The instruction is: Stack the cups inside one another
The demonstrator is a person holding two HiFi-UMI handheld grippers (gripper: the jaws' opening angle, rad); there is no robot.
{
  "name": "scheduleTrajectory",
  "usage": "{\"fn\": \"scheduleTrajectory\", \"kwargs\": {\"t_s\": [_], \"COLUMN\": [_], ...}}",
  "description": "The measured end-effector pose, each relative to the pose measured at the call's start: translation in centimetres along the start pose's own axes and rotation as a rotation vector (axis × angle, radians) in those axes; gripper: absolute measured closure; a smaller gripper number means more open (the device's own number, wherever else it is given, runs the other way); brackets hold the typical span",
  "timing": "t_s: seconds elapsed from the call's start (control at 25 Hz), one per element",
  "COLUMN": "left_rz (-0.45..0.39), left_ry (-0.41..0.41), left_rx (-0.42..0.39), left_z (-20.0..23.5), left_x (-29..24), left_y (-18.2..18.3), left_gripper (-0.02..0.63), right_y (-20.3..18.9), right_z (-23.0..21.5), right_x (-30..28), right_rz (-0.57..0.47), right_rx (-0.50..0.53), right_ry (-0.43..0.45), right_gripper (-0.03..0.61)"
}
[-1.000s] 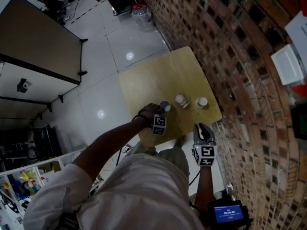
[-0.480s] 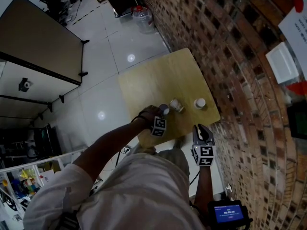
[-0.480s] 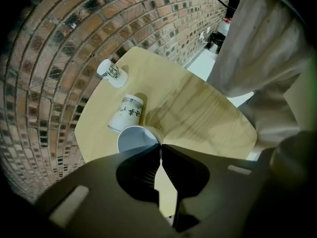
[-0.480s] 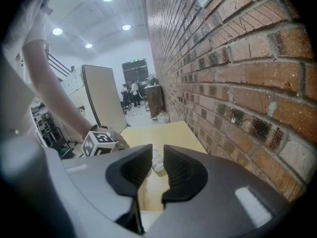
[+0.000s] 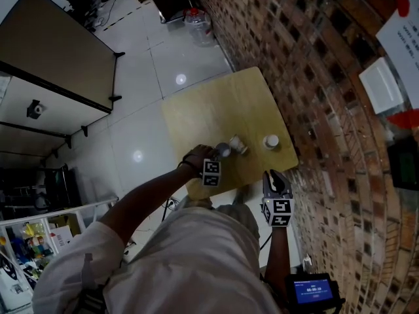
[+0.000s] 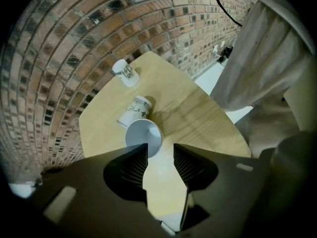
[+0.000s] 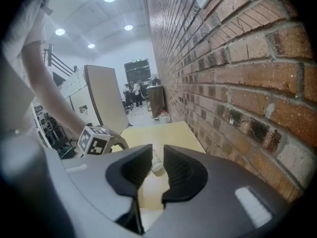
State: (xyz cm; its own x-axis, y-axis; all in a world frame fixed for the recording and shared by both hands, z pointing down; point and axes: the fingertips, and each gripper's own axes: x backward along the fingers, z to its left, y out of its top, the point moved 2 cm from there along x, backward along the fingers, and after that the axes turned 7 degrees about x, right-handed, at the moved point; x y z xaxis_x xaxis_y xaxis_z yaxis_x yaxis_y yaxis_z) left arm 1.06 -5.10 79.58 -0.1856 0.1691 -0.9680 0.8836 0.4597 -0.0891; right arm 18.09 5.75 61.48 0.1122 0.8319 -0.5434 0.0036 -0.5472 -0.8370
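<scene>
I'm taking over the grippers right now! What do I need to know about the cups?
Left gripper: jaws have just been opening, nothing between them; the grey cup stands upright just past its tips.
Right gripper: jaws slightly apart, empty, by the table's near edge.
Printed cup lies on its side beside the grey one; third cup stands nearer the brick wall.
Done: nothing stacked yet. Left: nest all three.
</scene>
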Motion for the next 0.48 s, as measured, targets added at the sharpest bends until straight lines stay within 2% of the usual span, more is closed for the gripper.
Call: {"fn": "scheduleTrajectory", "kwargs": {"t_s": [0.12,0.24,0.36,0.48], "left_rz": [-0.085,-0.181,-0.320,-0.513], "left_ry": [0.038,0.081,0.132,0.151], "left_rx": [0.159,0.371,0.620,0.939], "left_z": [0.5,1.3,2.3,3.2], "left_x": [3.1,6.9,11.2,15.3], "left_y": [0.3,0.3,0.1,-0.1], "left_gripper": [0.428,0.430,0.431,0.433], "right_y": [0.2,0.7,1.7,3.0], "right_z": [-0.3,-0.5,-0.7,-1.0], "right_x": [0.2,0.4,0.6,1.0], "right_rz": [-0.007,-0.015,-0.030,-0.053], "right_rx": [0.012,0.031,0.050,0.069], "right_ry": [0.011,0.028,0.046,0.065], "right_gripper": [0.502,0.502,0.502,0.502]}}
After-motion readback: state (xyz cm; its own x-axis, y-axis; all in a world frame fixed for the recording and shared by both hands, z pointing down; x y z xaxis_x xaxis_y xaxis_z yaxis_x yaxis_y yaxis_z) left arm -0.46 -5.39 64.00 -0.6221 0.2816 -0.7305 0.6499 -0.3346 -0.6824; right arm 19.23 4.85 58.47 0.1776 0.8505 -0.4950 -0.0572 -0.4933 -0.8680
